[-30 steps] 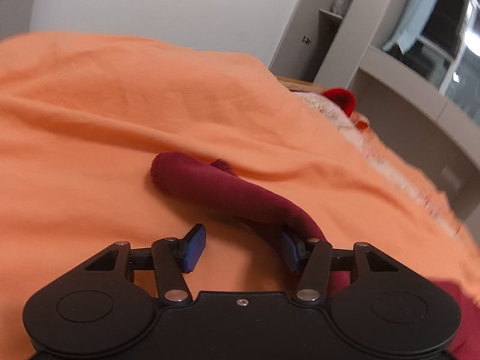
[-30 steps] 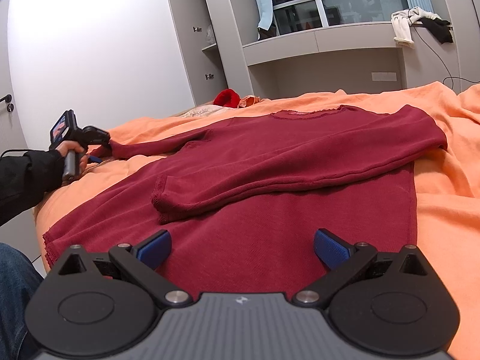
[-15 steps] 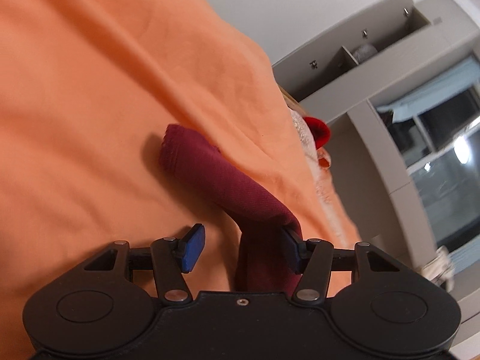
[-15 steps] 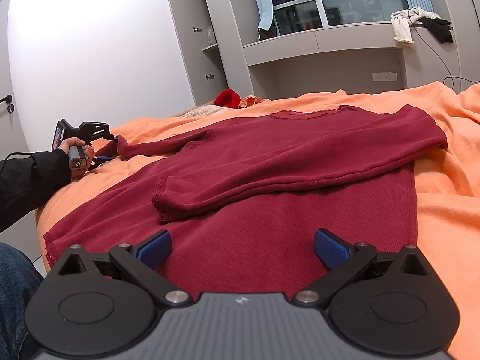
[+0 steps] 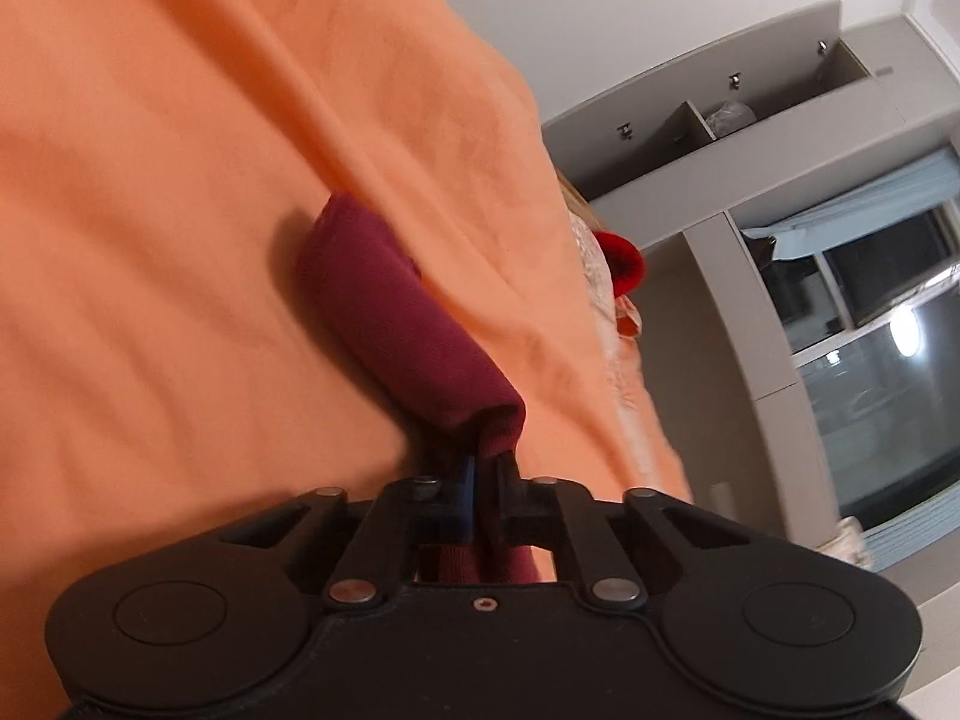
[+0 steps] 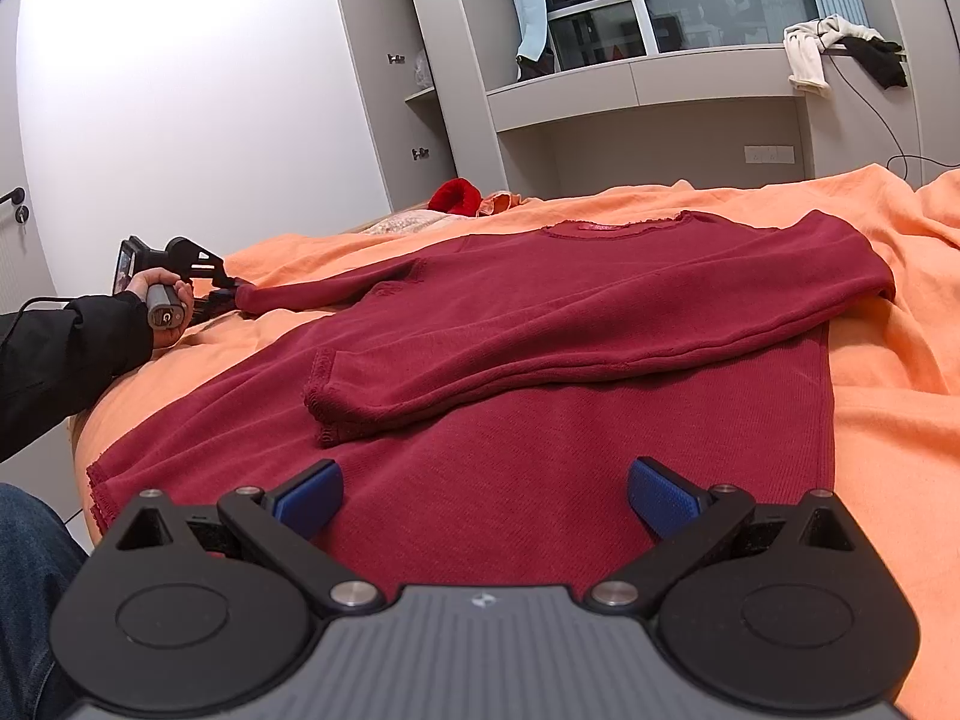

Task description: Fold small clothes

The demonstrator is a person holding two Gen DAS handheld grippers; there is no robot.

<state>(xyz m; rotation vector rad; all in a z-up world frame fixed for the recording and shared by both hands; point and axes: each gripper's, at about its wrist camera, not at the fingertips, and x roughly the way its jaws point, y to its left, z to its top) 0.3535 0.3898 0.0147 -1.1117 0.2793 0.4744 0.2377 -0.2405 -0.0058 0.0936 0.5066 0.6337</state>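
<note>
Maroon sleeve (image 5: 396, 324) points away, pinched in left claw (image 5: 480, 480); right claw (image 6: 483, 495) apart.

Orange bedsheet (image 6: 888, 372) spread wide, creased at the right. Red item (image 6: 454, 195) beside a pale patterned cushion (image 6: 402, 221) at the far edge. Grey cupboard (image 6: 384, 84) with door open. White cloth (image 6: 807, 54) and black cloth (image 6: 882, 60) draped on the window ledge (image 6: 660, 69).

Your dark red top (image 6: 540, 420) lies flat on the orange bed, neckline at the far side. One sleeve (image 6: 600, 348) is folded across its chest. The other sleeve (image 5: 396, 324) stretches out sideways, its cuff free.
</note>
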